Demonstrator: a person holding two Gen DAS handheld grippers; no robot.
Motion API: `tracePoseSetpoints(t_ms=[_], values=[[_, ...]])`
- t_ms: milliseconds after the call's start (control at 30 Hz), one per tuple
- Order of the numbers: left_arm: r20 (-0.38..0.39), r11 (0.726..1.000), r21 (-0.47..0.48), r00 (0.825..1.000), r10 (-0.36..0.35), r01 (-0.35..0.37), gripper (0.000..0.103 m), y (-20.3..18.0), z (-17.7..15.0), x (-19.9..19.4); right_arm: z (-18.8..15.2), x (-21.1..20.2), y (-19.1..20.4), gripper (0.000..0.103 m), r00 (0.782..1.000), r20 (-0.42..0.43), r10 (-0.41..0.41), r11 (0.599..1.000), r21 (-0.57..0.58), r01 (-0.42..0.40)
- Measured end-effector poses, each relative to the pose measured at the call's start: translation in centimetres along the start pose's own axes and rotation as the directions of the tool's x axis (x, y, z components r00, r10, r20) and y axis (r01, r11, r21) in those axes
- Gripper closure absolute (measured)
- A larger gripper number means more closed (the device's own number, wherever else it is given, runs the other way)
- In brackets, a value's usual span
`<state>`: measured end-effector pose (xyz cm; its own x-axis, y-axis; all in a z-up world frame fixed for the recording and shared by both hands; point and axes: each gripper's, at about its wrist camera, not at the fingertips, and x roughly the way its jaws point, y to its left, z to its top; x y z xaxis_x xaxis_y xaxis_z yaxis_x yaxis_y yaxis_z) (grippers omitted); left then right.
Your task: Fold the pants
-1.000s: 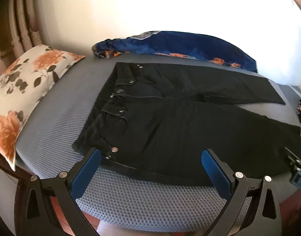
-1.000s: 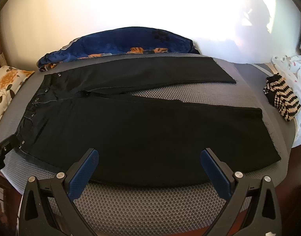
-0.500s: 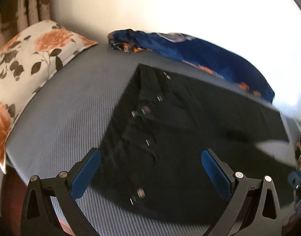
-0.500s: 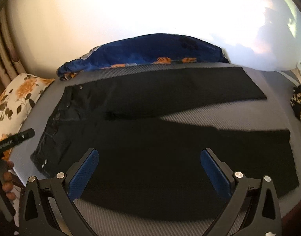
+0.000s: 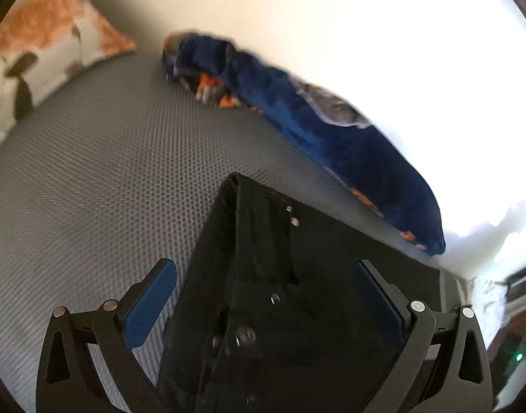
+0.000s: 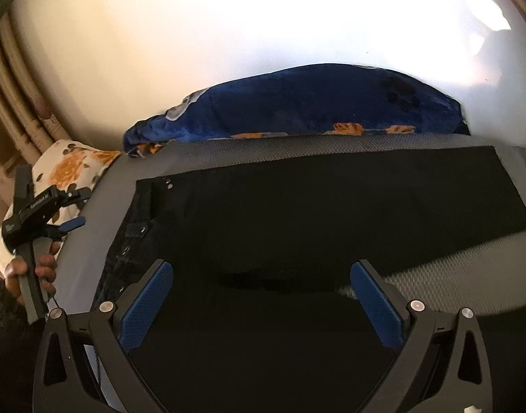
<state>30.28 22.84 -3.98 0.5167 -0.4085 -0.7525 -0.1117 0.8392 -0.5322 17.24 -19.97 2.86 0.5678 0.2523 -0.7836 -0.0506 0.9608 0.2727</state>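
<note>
Black pants (image 6: 297,227) lie spread flat on the grey bed (image 6: 452,268), waistband to the left, legs running right. In the left wrist view the waistband end of the pants (image 5: 273,292), with metal buttons, lies between and below the fingers. My left gripper (image 5: 263,299) hovers open over that waistband; it also shows at the left edge of the right wrist view as the left gripper (image 6: 61,225), held by a hand. My right gripper (image 6: 261,301) is open above the near leg, around the middle of the pants, with nothing between its fingers.
A rolled blue blanket (image 6: 314,106) with orange patches lies along the far edge of the bed against the pale wall. A floral pillow (image 5: 39,44) sits at the bed's left end. Bare grey mattress (image 5: 90,189) lies left of the waistband.
Both grippers have moved forward and lower over the pants. The left one swung toward the far waistband corner; the right one closed in over the near leg. Both stayed open.
</note>
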Motion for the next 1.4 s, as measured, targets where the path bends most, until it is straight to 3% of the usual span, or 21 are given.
tracePoseSetpoints(t_ms=[67,167,300,433,800,900,1000,1133,1233,1300,1400], values=[[-0.043,0.999,-0.020,0.999,-0.027,0.026,0.003,0.8,1.2,1.9,0.7,1.2,-0.3,0.000,1.000,-0.023,-0.001,1.000,0.008,0.001],[-0.084,0.999,-0.037,0.996,-0.022,0.019,0.013,1.8,2.6,4.5,1.7,3.4,-0.3,0.000,0.998,-0.054,-0.025,1.000,-0.004,0.025],[-0.124,0.998,-0.056,0.992,-0.038,0.031,0.020,2.8,3.6,7.1,2.6,5.7,-0.6,0.000,0.996,-0.085,0.007,1.000,0.010,-0.006],[-0.157,0.994,-0.072,0.983,-0.094,0.083,0.035,3.2,4.4,8.6,3.4,7.6,-0.2,0.000,0.995,-0.097,0.015,1.000,-0.011,-0.016],[-0.113,0.984,-0.088,0.980,-0.165,0.156,0.036,3.2,4.7,6.3,4.2,11.0,0.8,0.000,0.991,-0.130,0.028,0.997,-0.063,-0.037],[-0.103,0.986,-0.071,0.983,-0.155,0.148,0.046,2.9,3.7,5.8,4.0,11.6,0.8,0.000,0.990,-0.136,0.023,0.997,-0.071,-0.033],[-0.145,0.983,-0.081,0.974,-0.177,0.166,0.053,2.7,3.0,6.5,4.0,12.0,0.6,0.000,0.990,-0.141,0.026,0.997,-0.064,-0.035],[-0.167,0.980,-0.095,0.968,-0.189,0.175,0.054,2.9,3.0,8.7,4.1,12.0,0.3,0.000,0.990,-0.139,0.023,0.998,-0.061,-0.032],[-0.156,0.967,-0.128,0.959,-0.238,0.219,0.058,3.0,3.6,9.6,4.2,12.1,0.2,0.000,0.991,-0.131,0.018,0.997,-0.070,-0.028],[-0.135,0.956,-0.139,0.951,-0.279,0.260,0.069,2.9,4.2,10.2,4.3,12.3,0.0,0.000,0.991,-0.131,0.023,0.997,-0.072,-0.032],[-0.139,0.941,-0.148,0.936,-0.324,0.304,0.075,2.6,4.9,11.2,4.8,12.7,-0.4,0.000,0.991,-0.123,0.049,0.995,-0.082,-0.059]])
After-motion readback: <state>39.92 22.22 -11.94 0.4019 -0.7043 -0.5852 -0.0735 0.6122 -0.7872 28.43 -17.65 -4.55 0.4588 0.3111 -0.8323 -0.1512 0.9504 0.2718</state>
